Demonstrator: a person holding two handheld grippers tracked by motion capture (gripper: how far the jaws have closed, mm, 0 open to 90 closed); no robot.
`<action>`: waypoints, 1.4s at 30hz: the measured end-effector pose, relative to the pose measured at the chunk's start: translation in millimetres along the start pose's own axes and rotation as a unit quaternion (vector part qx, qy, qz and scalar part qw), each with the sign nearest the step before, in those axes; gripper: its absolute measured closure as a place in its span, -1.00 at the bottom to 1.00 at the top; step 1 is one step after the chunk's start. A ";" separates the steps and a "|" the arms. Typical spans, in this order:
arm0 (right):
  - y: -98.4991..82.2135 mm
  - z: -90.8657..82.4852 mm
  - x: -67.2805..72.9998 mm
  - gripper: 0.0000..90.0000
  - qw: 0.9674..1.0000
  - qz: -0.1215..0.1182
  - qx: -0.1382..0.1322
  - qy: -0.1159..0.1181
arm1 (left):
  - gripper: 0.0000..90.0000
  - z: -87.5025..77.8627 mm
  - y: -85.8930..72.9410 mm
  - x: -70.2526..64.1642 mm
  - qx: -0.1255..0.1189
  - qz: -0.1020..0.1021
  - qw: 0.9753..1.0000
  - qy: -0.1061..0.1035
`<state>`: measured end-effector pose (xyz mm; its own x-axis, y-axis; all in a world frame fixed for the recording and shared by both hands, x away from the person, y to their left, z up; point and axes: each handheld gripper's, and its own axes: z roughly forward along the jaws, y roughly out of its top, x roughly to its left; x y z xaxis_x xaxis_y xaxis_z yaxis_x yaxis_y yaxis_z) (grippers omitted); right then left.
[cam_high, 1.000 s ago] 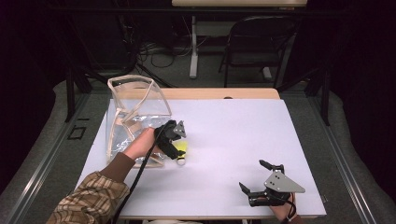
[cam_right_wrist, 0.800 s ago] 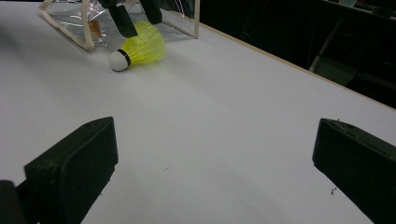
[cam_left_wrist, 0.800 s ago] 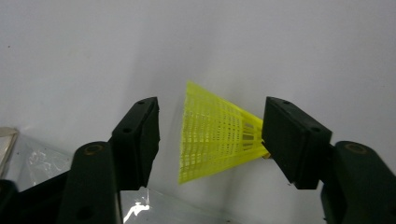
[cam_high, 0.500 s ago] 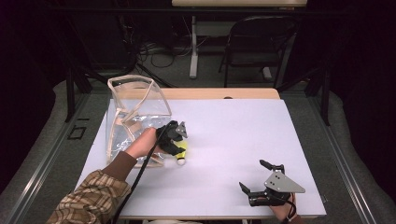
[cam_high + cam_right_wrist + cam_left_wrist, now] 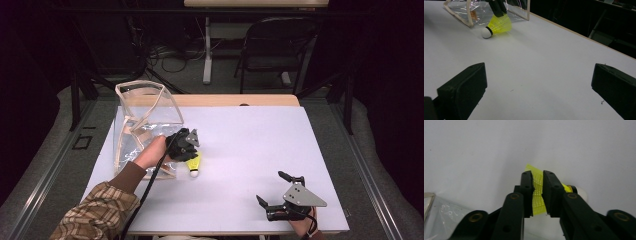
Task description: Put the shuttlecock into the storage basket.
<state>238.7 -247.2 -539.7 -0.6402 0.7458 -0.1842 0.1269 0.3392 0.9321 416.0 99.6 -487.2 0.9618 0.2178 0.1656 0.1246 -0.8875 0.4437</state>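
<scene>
Left gripper [image 5: 537,195] — jaws have just been closing, now pinching the yellow mesh skirt of the plastic shuttlecock [image 5: 537,192], which lies on the white table [image 5: 250,150] just beside the clear plastic pouch [image 5: 145,120], its white cork tip pointing away from the pouch. Pick-up step in hand, I judge; next calls for a lift toward the pouch mouth. Right gripper [image 5: 280,192] rests well apart — jaws spread, holding nothing.

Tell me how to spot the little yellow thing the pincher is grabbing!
Find the clear bag at the white table's left. Just beside it lies a shuttlecock, its skirt pinched by the left gripper, whose jaws just closed. It's the sole yellow thing, with a white tip.
</scene>
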 end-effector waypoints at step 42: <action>-0.1 0.4 0.0 -1.00 1.000 -0.001 0.000 0.000 | 1.00 -57.7 23.4 -27.0 -0.022 0.060 0.998 -0.019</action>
<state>239.0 -246.9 -539.8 -0.6410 0.7448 -0.1855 0.1256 0.3402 0.9319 378.9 96.4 -430.5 0.9778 0.0944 0.1872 -0.0027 -0.8872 0.4613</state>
